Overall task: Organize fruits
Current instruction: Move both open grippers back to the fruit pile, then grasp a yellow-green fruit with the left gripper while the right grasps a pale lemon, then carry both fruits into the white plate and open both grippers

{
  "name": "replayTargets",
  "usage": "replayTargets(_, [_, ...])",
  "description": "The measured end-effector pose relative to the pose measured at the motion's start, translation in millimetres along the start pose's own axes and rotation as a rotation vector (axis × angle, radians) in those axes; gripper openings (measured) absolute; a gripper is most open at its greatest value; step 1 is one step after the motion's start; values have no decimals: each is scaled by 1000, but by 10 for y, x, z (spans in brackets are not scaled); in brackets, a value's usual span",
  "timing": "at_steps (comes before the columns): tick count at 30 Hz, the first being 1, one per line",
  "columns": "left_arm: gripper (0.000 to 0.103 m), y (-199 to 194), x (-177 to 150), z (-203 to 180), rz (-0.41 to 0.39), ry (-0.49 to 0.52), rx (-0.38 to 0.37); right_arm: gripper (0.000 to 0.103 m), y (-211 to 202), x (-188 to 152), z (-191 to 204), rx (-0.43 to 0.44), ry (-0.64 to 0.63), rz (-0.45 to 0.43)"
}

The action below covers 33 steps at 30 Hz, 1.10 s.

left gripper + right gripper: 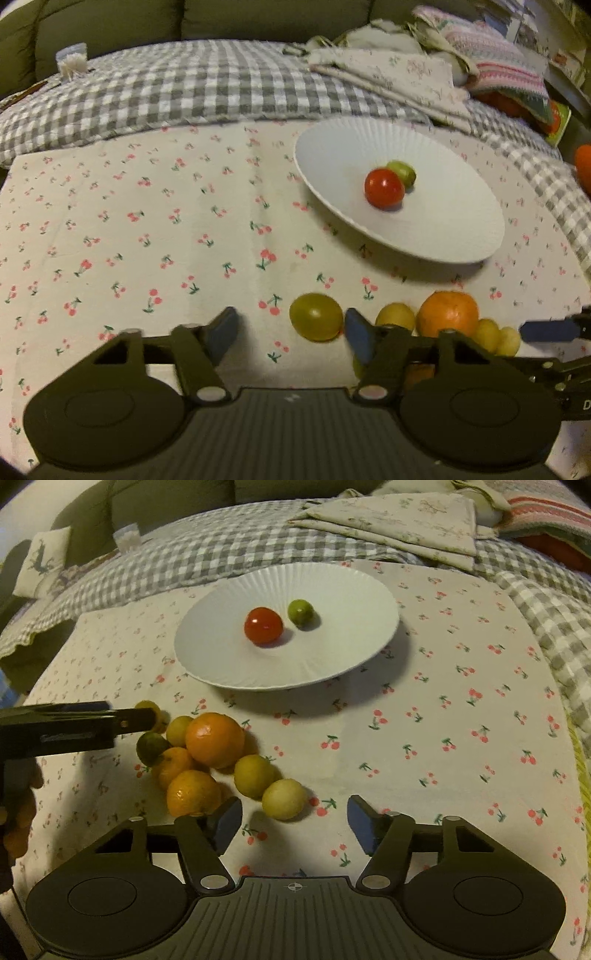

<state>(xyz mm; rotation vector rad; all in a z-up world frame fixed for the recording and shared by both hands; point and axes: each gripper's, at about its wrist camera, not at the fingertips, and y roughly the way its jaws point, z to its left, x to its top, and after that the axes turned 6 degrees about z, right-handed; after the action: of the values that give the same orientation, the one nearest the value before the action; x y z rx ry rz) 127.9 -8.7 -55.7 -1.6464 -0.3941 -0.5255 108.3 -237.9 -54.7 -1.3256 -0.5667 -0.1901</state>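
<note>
A white plate (221,657) holds a red tomato (263,626) and a small green fruit (300,613); the same plate (443,229) shows in the left wrist view. A pile of fruit lies in front of it: a big orange (215,740), smaller oranges (192,794), several yellow fruits (284,799) and a dark green one (151,747). My left gripper (291,332) is open, with a yellow-green fruit (316,316) between its fingers. My right gripper (293,825) is open and empty, just in front of the pile.
A cherry-print cloth (443,738) covers the table, over a grey checked cloth (221,554). Folded fabrics (406,520) lie at the back right. A small clear cup (72,61) stands at the back left. A green sofa is behind.
</note>
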Motion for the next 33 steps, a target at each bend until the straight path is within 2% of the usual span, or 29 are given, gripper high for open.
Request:
replayTargets(1, [59,4,0,-9,-7,4,1,60,13,3,16,1,-10,-1])
replayTargets(3, [49,6,17,-24,-12,12,-10,59,37,14,28,2,-22,-1])
replayTargets(7, [39,17,40,-34,-16,15,-32,53,67,47,36,-1,-32,-9])
replayTargets(9, [30,11,42,-33,-15,18,-45,49,76,54,50,11,-42,-11])
replayTargets(15, [30,11,40,-46,-20,37,-42,34,94,44,143,-4,-99,-8])
replayTargets(17, [29,5,43,-47,-22,38,-40,26,89,46,128,-16,-96,-8])
replayTargets(25, [29,-64,47,-45,-38,34,-34,26,39,26,55,-20,-83,-5])
replayTargets(33, [29,-298,116,-82,-121,45,-31,26,-115,81,-85,-39,-40,-57])
